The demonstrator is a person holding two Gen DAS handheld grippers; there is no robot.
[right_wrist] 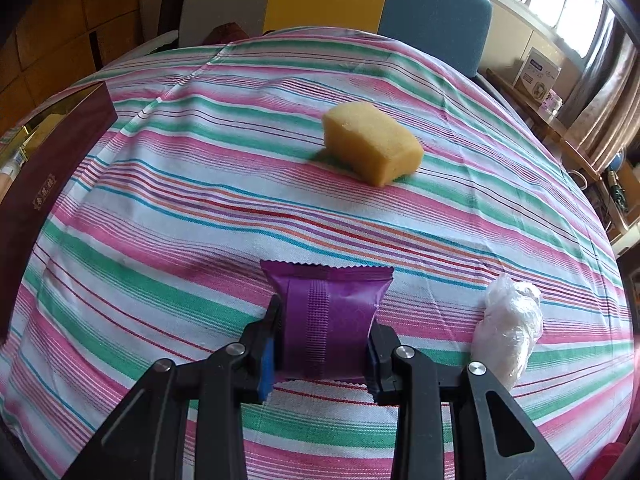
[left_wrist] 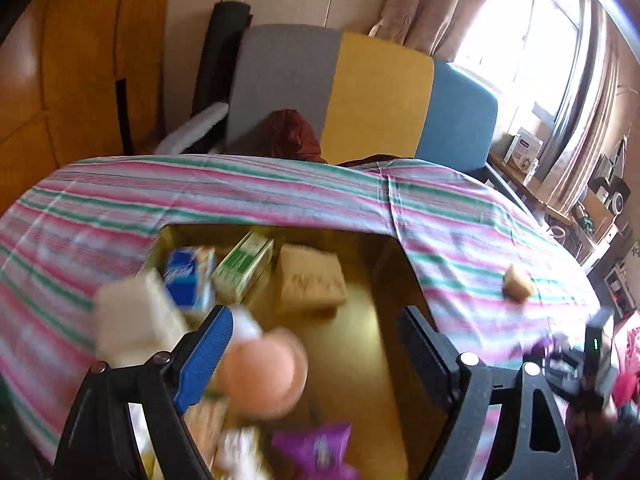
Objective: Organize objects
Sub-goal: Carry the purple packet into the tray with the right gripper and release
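My left gripper [left_wrist: 316, 332] is open and empty over a gold-lined box [left_wrist: 360, 344]. The box holds a blue packet [left_wrist: 188, 274], a green carton [left_wrist: 242, 266], a tan sponge block [left_wrist: 310, 278], a white block [left_wrist: 134, 320], a peach round thing [left_wrist: 262, 372] and a purple packet [left_wrist: 316, 446]. My right gripper [right_wrist: 324, 332] is shut on a purple snack packet [right_wrist: 328, 320] just above the striped tablecloth [right_wrist: 200, 200]. A yellow sponge [right_wrist: 372, 148] lies beyond it; it also shows in the left wrist view [left_wrist: 518, 282].
A crumpled clear plastic bag [right_wrist: 508, 328] lies right of the right gripper. The box's dark red side [right_wrist: 44, 176] stands at the left. Chairs with grey, yellow and blue backs [left_wrist: 376, 96] stand behind the table. A cluttered shelf [left_wrist: 600, 200] is at the right.
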